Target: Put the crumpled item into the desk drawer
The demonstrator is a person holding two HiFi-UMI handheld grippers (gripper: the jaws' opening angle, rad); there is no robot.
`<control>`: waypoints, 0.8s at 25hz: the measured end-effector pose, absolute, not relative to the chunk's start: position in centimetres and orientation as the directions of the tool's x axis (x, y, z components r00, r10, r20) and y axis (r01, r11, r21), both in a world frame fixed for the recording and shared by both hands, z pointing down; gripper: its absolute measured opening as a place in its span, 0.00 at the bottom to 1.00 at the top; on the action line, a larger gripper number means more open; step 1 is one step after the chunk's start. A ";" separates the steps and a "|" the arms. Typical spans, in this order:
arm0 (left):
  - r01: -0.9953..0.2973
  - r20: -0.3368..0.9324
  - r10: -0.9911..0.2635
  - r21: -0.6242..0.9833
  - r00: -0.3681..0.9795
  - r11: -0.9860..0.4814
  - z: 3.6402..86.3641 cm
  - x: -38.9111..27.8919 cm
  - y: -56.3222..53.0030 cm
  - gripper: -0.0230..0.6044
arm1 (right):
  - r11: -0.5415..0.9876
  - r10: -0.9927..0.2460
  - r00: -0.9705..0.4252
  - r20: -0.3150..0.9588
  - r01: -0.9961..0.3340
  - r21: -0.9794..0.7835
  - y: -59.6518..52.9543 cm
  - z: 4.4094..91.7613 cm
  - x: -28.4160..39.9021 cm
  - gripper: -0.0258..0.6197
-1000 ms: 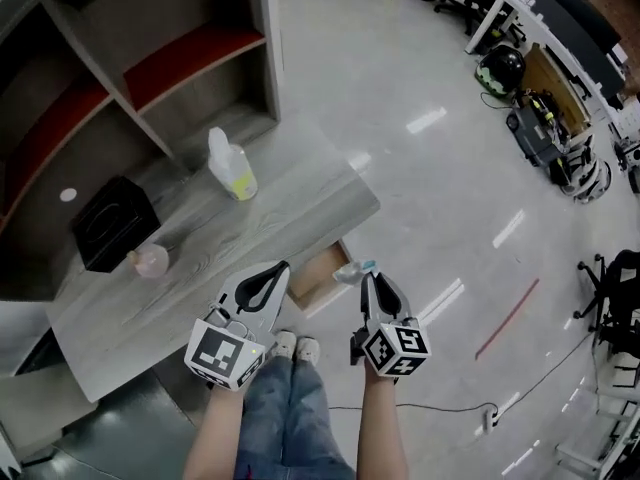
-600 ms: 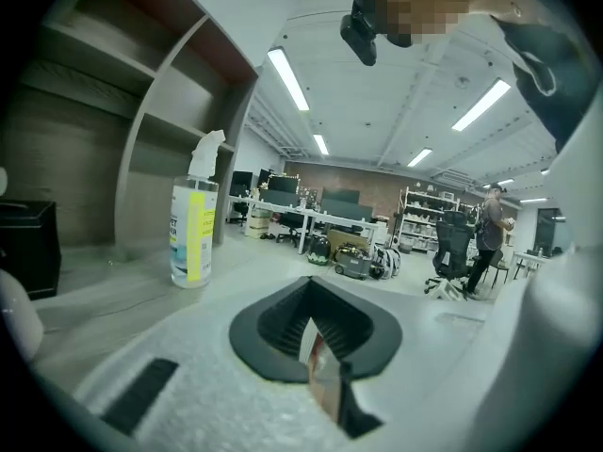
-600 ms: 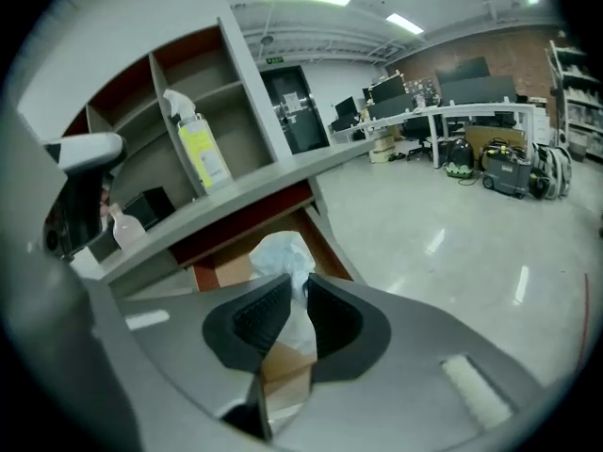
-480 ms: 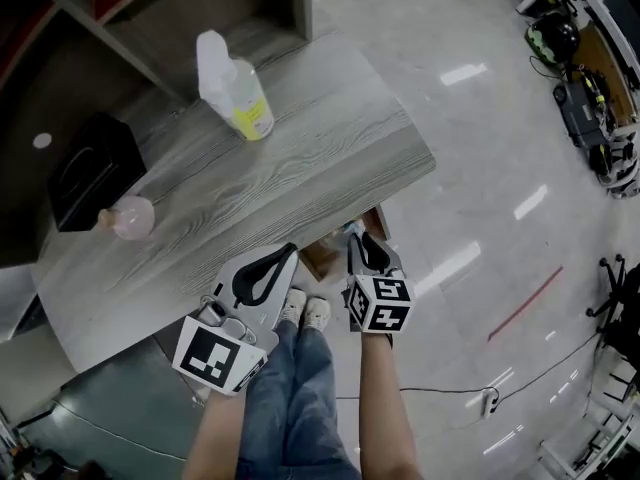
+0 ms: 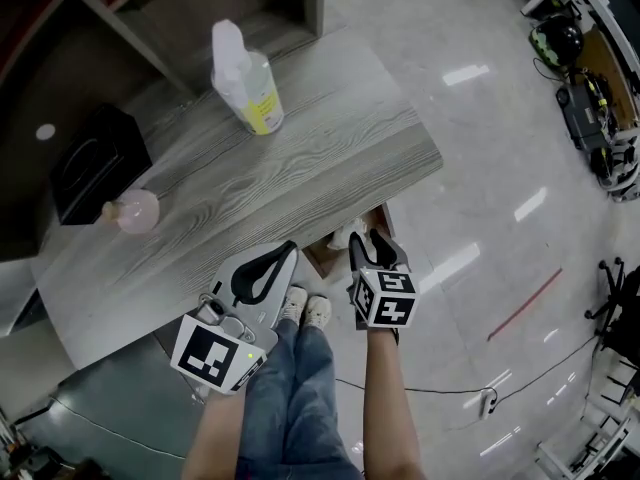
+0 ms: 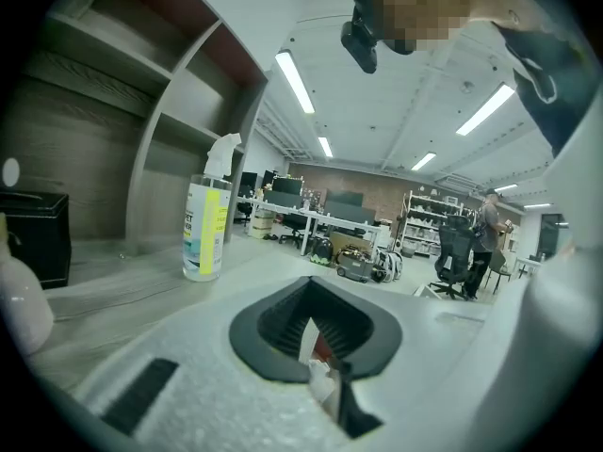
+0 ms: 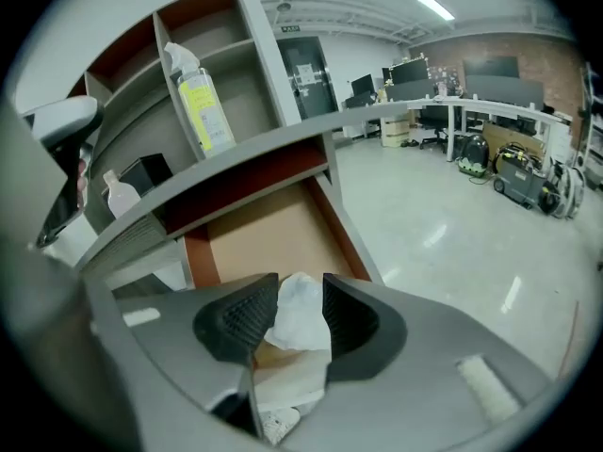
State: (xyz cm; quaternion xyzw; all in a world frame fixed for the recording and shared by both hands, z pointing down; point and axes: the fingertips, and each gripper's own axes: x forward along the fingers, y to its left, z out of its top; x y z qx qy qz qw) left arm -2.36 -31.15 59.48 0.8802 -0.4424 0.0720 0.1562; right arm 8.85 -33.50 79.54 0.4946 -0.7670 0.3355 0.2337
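The crumpled white item sits between the jaws of my right gripper, which are opening; the pads no longer squeeze it. It hangs over the open desk drawer, whose brown bottom shows just beyond it. In the head view the right gripper points at the drawer under the grey desk's front edge, and a bit of the white item shows at its tip. My left gripper is shut and empty above the desk's near edge, its pads closed together.
On the desk stand a spray bottle, a small pink bottle and a black box. Shelving rises behind the desk. The person's legs and shoes are below the drawer. Office desks and gear line the far right.
My right gripper has moved in from the drawer's outer corner to over the drawer, and its jaws have spread around the crumpled item. The left gripper has barely moved.
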 end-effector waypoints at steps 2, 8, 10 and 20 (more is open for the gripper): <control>-0.800 0.257 -0.758 0.205 0.600 -0.564 58.7 -2.5 -31.5 0.04 | 0.261 -0.641 -0.391 0.661 -0.920 -0.292 -33.7 77.7 9.6 0.27; -0.797 0.195 -0.773 0.152 0.604 -0.584 52.1 -2.1 -33.7 0.04 | 0.179 -0.834 -0.315 0.453 -0.931 -0.319 -35.3 65.7 14.2 0.10; -0.794 0.162 -0.777 0.123 0.608 -0.595 48.6 -1.6 -34.5 0.04 | 0.170 -0.886 -0.285 0.364 -0.933 -0.318 -36.1 60.3 15.9 0.06; -0.767 -0.055 -0.766 -0.011 0.641 -0.641 34.1 -0.6 -38.8 0.04 | 0.226 -0.974 -0.221 -0.051 -0.945 -0.235 -39.9 37.4 19.2 0.06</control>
